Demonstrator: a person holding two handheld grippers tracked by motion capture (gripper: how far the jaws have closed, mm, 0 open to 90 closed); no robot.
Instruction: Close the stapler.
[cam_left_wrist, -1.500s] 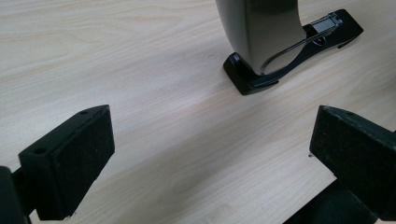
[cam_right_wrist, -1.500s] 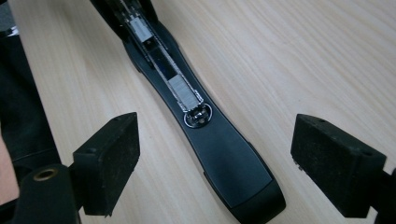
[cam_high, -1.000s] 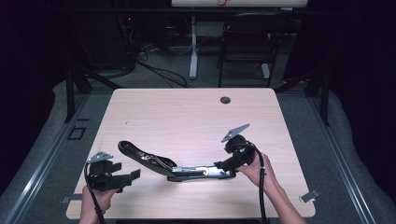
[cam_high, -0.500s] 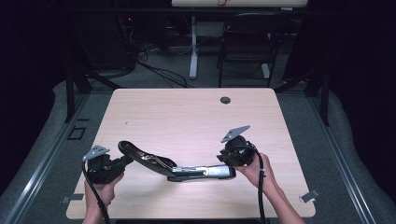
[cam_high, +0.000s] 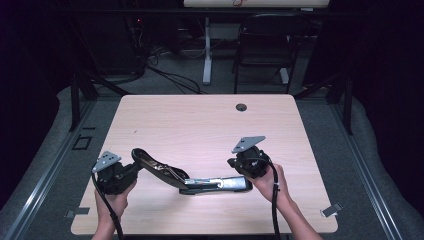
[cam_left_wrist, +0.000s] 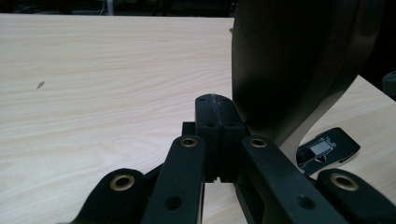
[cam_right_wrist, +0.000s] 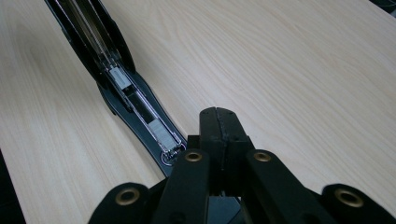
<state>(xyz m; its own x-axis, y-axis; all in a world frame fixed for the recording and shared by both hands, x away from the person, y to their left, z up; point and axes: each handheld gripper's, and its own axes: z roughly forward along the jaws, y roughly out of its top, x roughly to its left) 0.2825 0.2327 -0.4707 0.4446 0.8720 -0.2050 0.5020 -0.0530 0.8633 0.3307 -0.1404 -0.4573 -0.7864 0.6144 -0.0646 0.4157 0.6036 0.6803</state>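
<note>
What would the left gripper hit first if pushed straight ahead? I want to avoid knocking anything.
Probably the stapler's raised black lid, right beside the shut left gripper tip; depth is unclear, so it might slip just past onto bare table.

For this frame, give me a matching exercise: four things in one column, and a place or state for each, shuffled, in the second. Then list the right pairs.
Things:
1. stapler
2. left claw
3. right claw
4. cable hole

Places or states:
A. far side of the table, right of centre
B. swung open, metal staple channel showing
C. jaws shut, at the stapler's raised black top arm
D. jaws shut, at the end where the open channel lies

Pairs: 1-B, 2-C, 3-D, 4-A
</note>
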